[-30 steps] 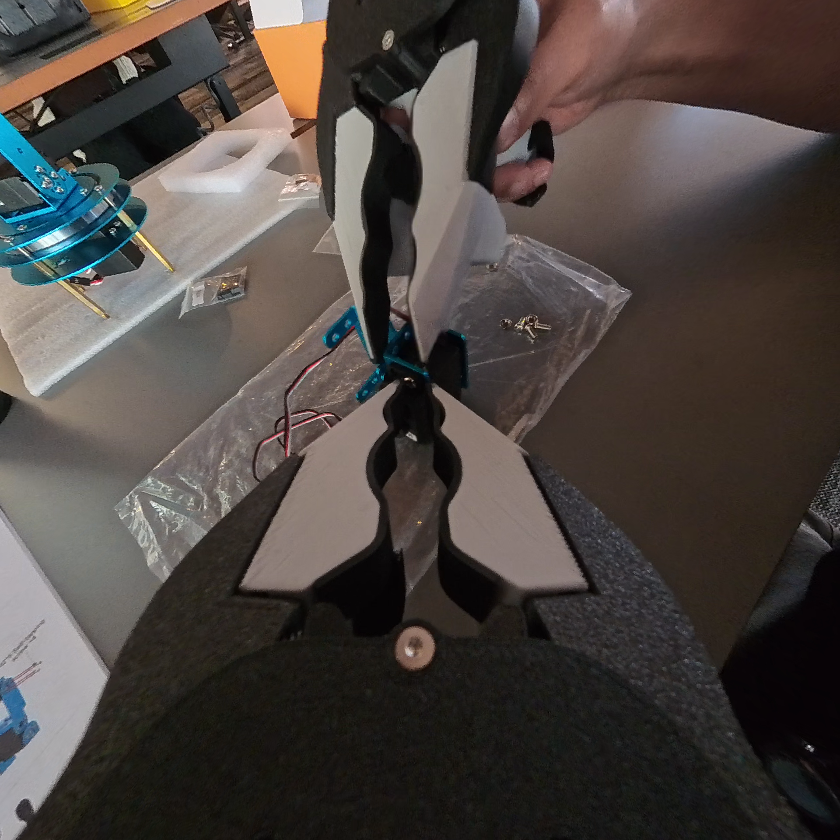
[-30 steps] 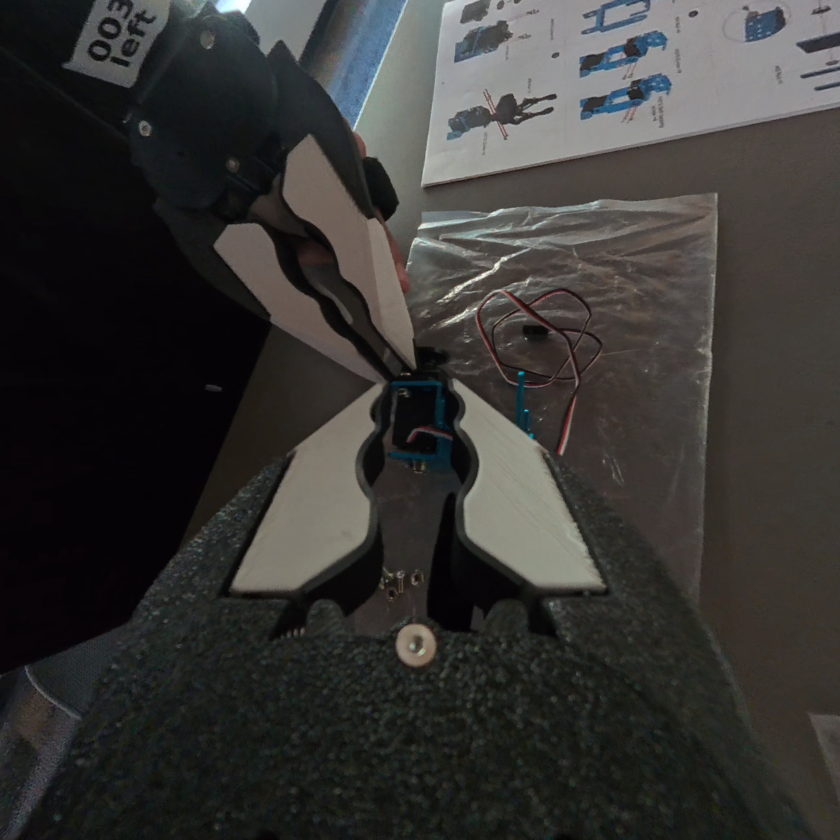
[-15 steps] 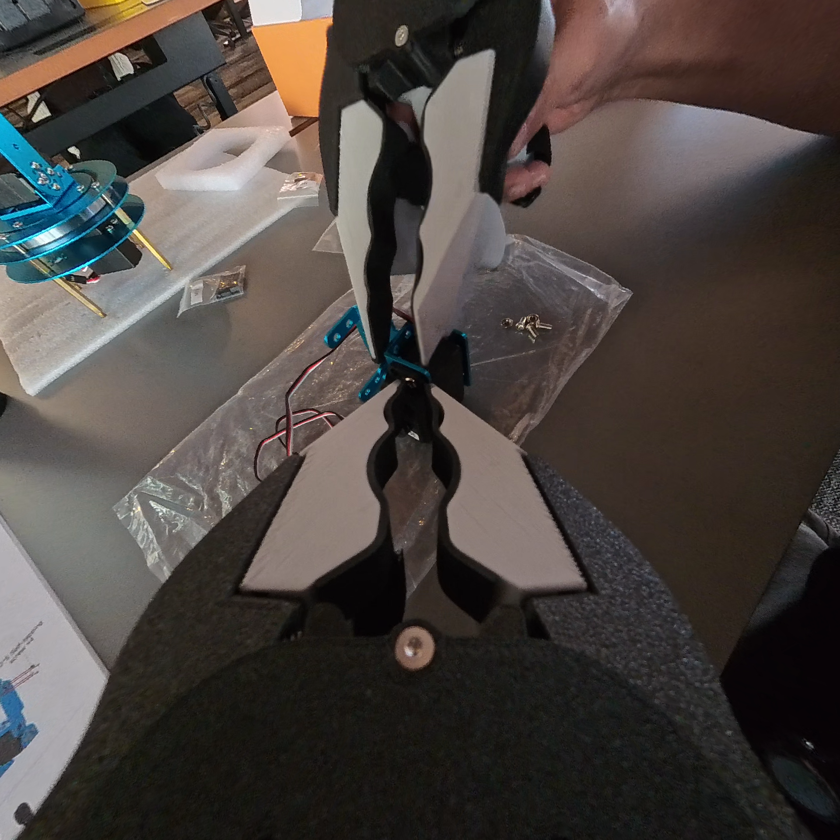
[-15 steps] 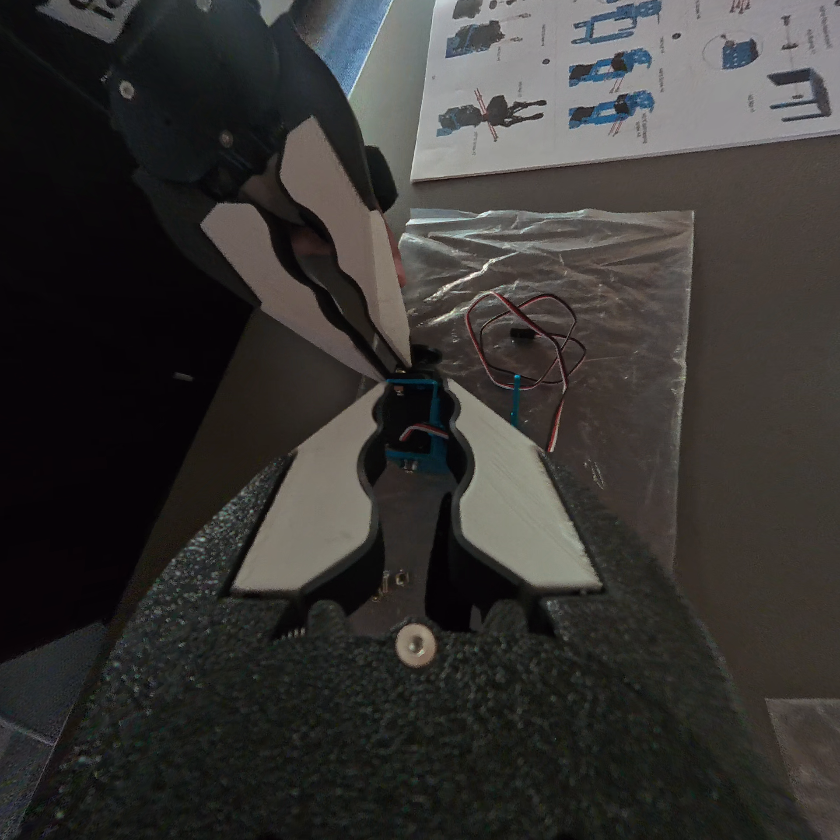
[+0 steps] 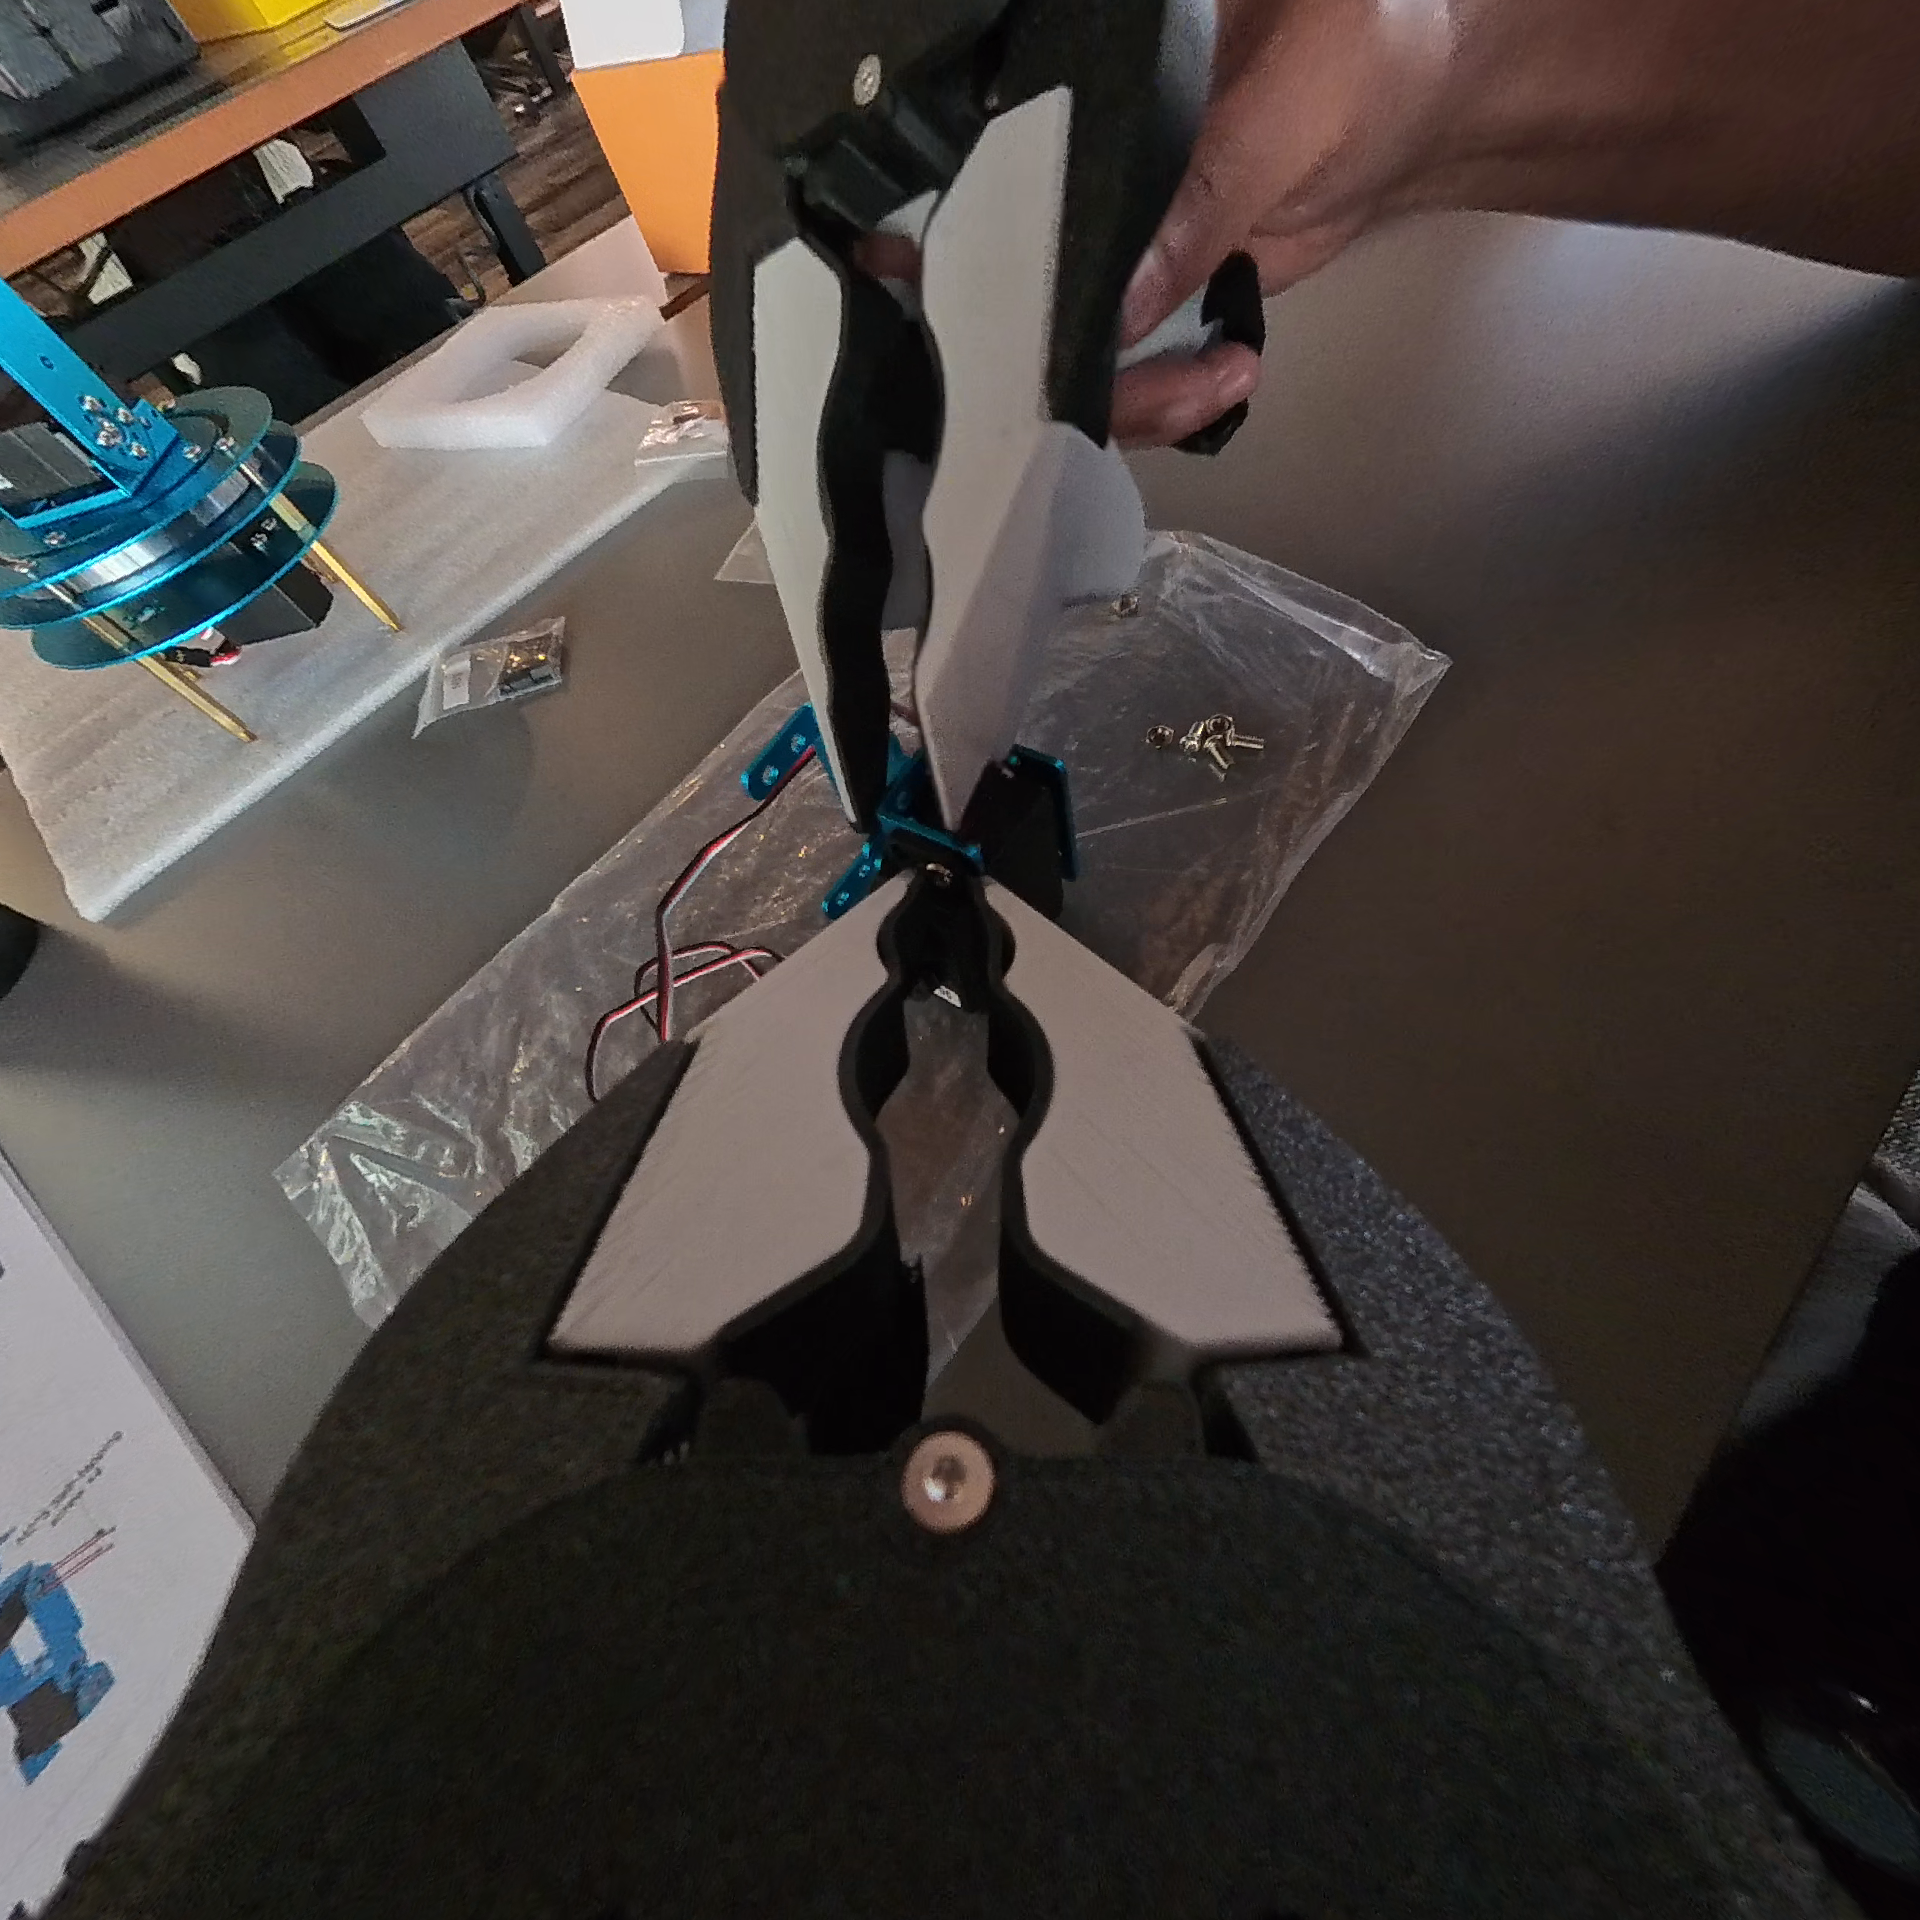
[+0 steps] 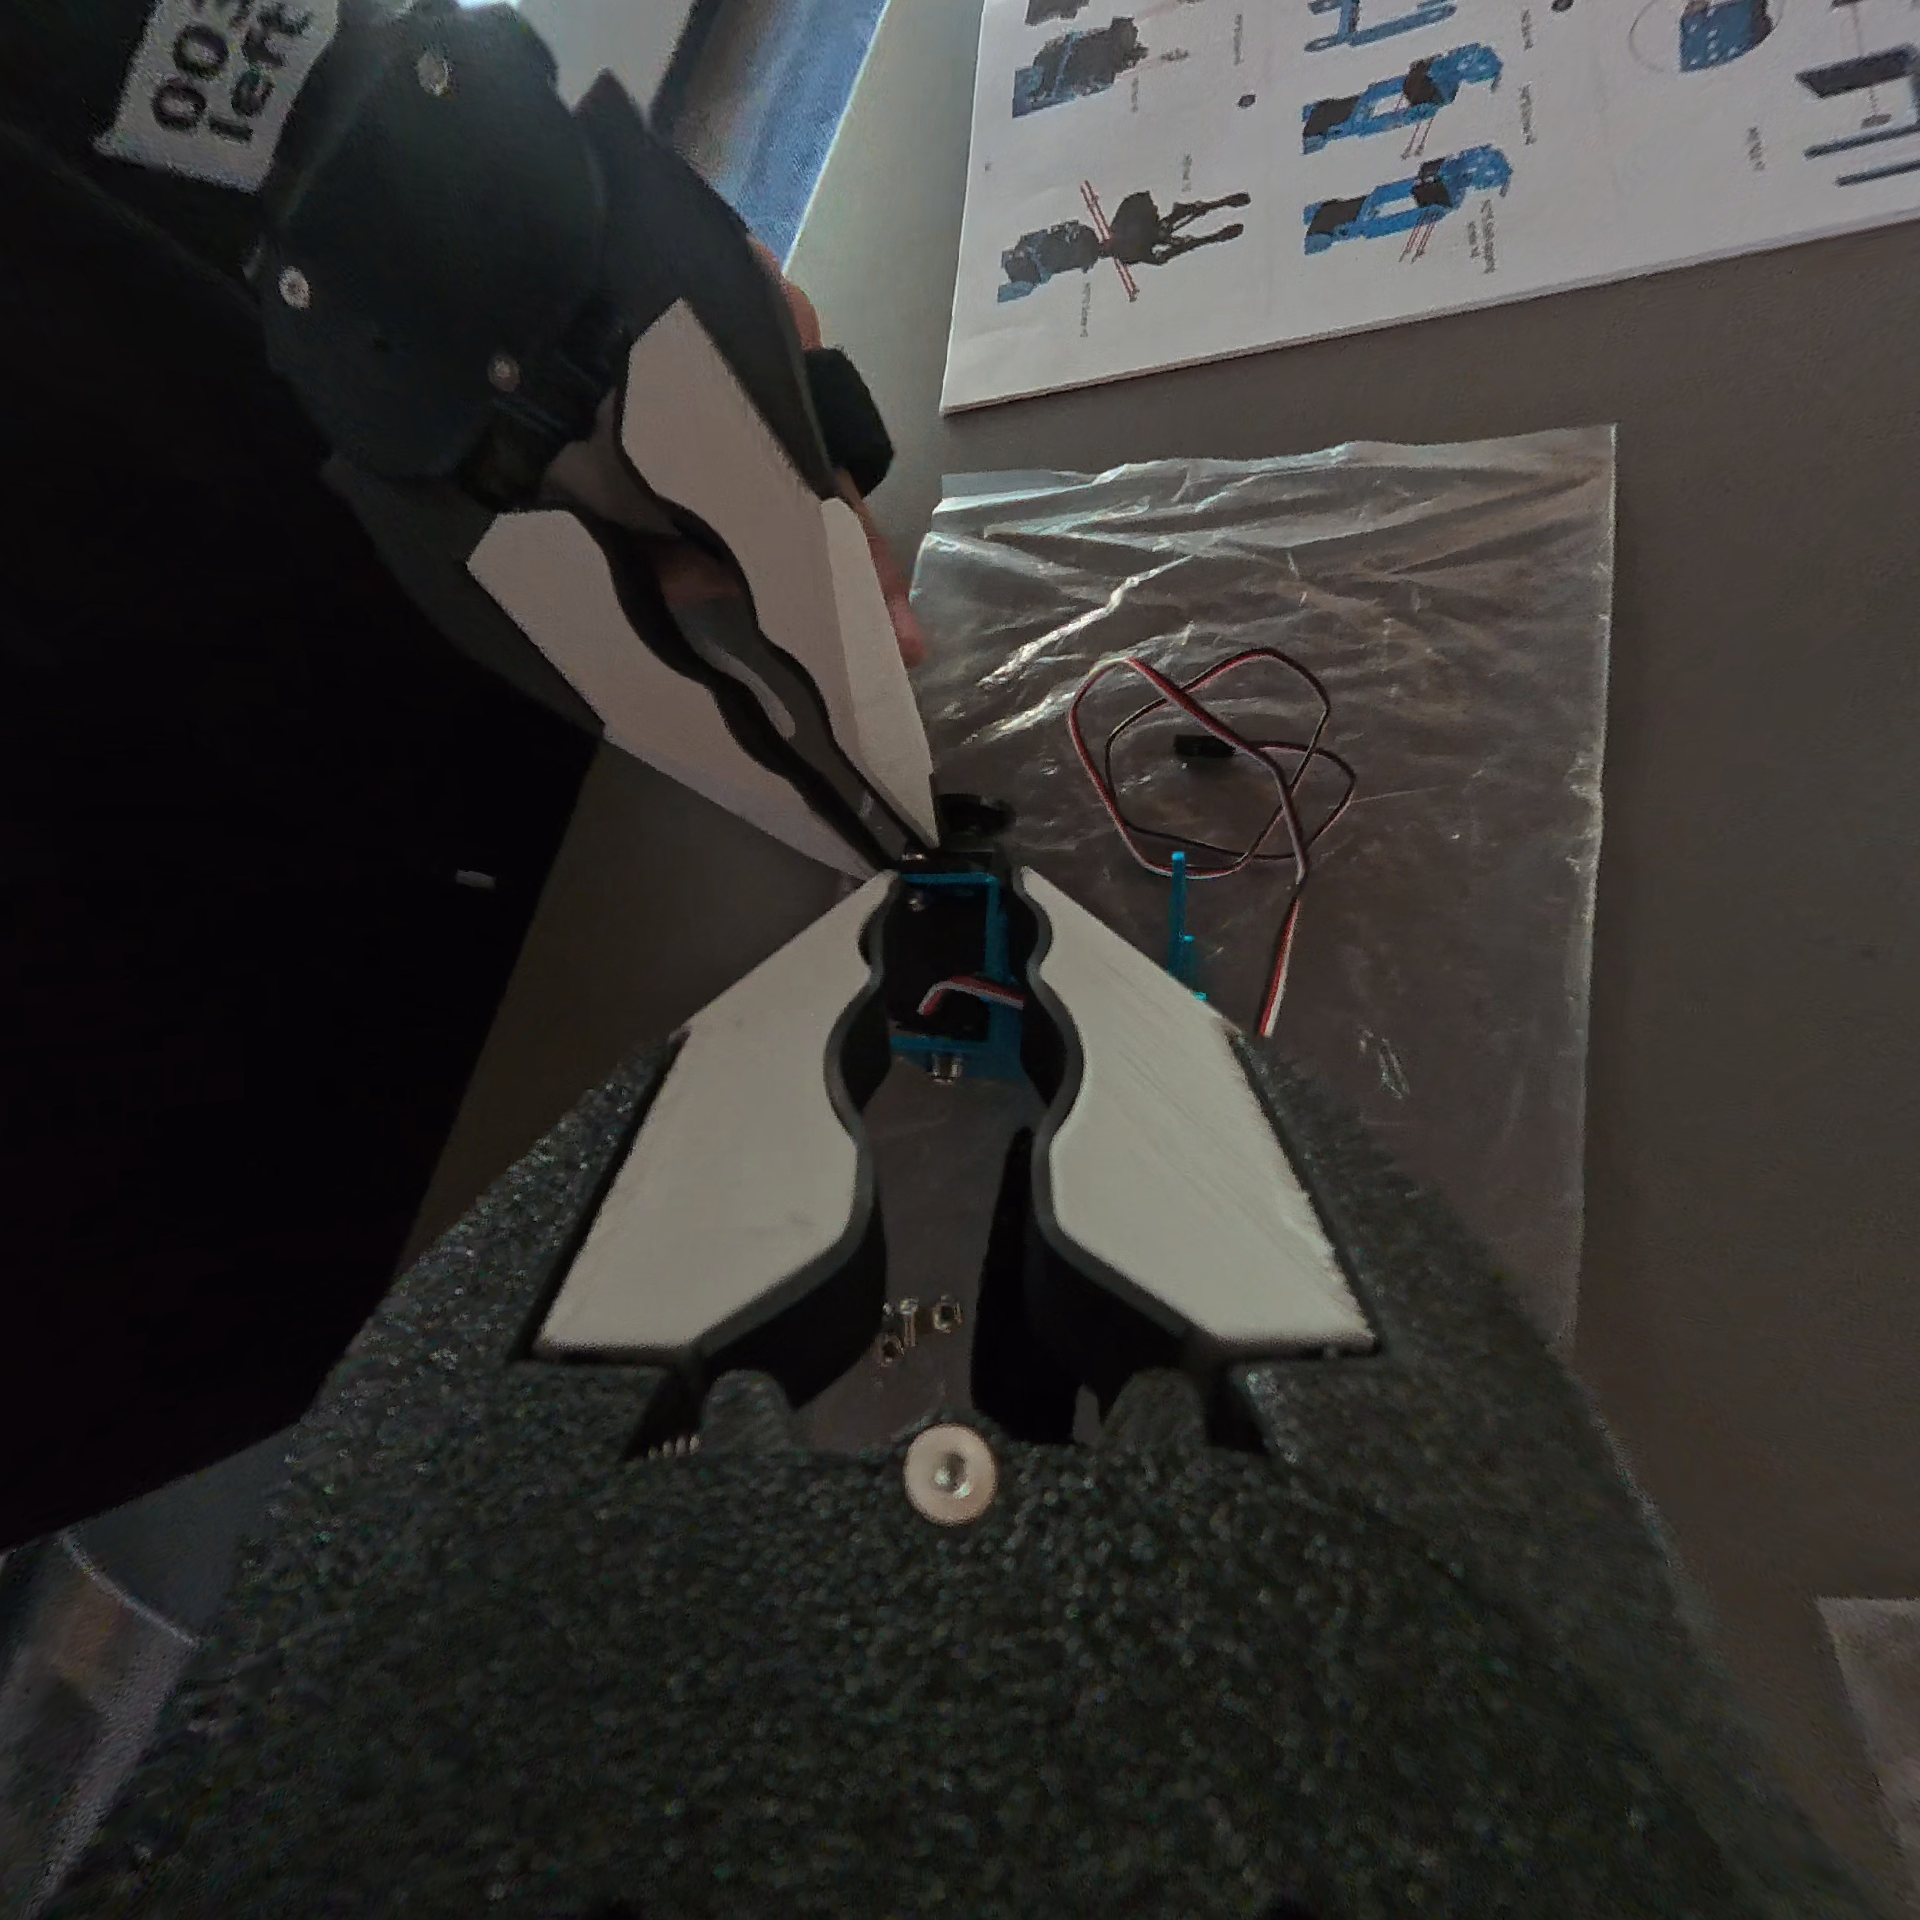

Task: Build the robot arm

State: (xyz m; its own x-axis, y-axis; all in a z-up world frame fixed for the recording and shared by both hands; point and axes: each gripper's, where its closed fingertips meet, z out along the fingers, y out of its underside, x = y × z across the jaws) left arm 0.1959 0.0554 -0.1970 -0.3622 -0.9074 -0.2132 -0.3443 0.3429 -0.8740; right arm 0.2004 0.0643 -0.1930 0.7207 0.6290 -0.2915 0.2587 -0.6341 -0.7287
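Observation:
A blue metal bracket (image 6: 945,888) with a black servo (image 6: 925,961) in it is held above a clear plastic bag (image 6: 1455,582). My right gripper (image 6: 956,878) is shut on the bracket and servo. In the left wrist view it comes down from above (image 5: 904,816), with the bracket (image 5: 920,836) at its tips. My left gripper (image 5: 940,888) is shut on a small dark part that I cannot make out, pressed against the bracket's edge. It shows from the upper left in the right wrist view (image 6: 904,847). The servo's red, white and black wire (image 6: 1216,748) coils on the bag.
Loose screws (image 5: 1205,740) and a second blue bracket piece (image 6: 1179,914) lie on the bag. An instruction sheet (image 6: 1455,135) lies beyond it. A blue disc assembly (image 5: 135,499), a white foam block (image 5: 499,374) and small parts bags (image 5: 499,675) are at the left. A hand (image 5: 1299,208) holds the right gripper. Left and right tips are no more than a few centimetres apart. My right tips are roughly 30 cm from the blue disc assembly (image 5: 135,499).
Both grippers stay shut and meet at the bracket. The right gripper has shifted slightly over the bag. Nothing was let go.

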